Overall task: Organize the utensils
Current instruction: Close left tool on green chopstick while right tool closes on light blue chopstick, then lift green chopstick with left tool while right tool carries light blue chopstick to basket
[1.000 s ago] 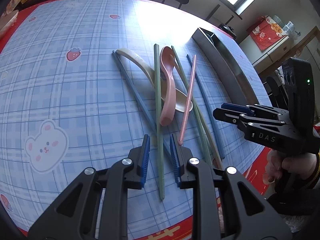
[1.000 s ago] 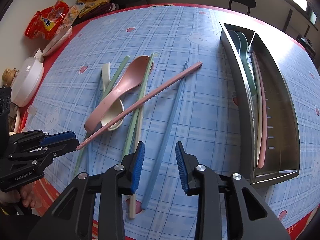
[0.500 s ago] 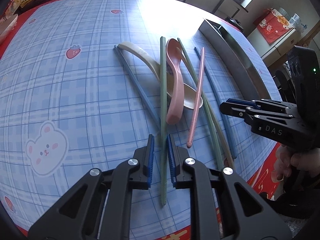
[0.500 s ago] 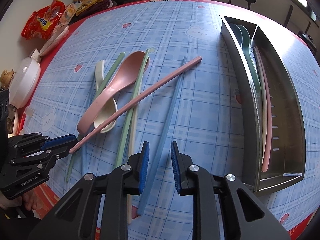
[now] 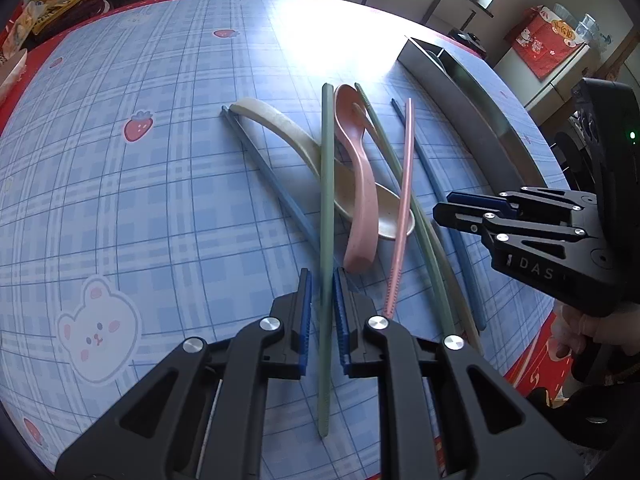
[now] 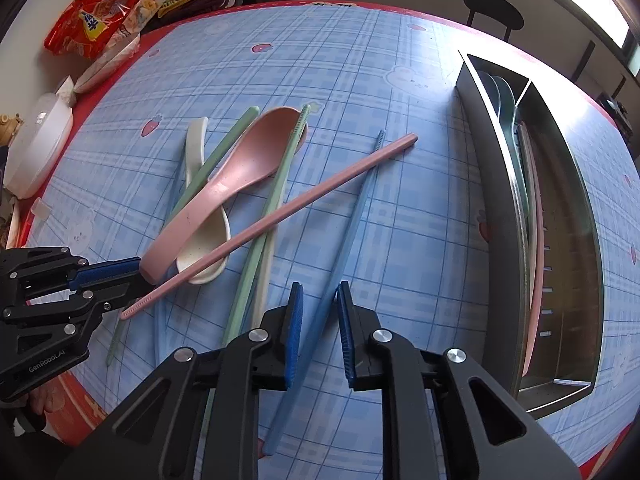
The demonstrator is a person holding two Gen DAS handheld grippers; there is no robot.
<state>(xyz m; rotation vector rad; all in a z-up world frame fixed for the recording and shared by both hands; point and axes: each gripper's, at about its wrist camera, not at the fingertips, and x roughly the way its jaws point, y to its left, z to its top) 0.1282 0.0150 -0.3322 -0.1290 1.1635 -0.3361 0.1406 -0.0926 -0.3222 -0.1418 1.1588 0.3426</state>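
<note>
Two grippers reach into a loose heap of utensils on a blue plaid tablecloth [image 5: 120, 200]; in the left wrist view the left gripper [image 5: 322, 304] sits at lower centre, its jaws narrowed to a slim gap around a green chopstick [image 5: 326, 200] that runs straight up the frame, though whether the pads actually press it I cannot tell; beside that stick lie a pink spoon [image 5: 360, 184] over a cream spoon [image 5: 288, 136], a pink chopstick [image 5: 402, 208] and a blue chopstick [image 5: 272, 184] further left; in the right wrist view the right gripper [image 6: 320, 324] occupies lower centre, its jaws closing with a blue chopstick [image 6: 352, 232] between them, a little space visible on either side of the stick; a steel tray [image 6: 504, 216] runs along the right edge of that frame, holding a green spoon [image 6: 510, 108] in its upper compartment and a pink stick along its length; snack bags [image 6: 92, 28] sit at upper left.
</note>
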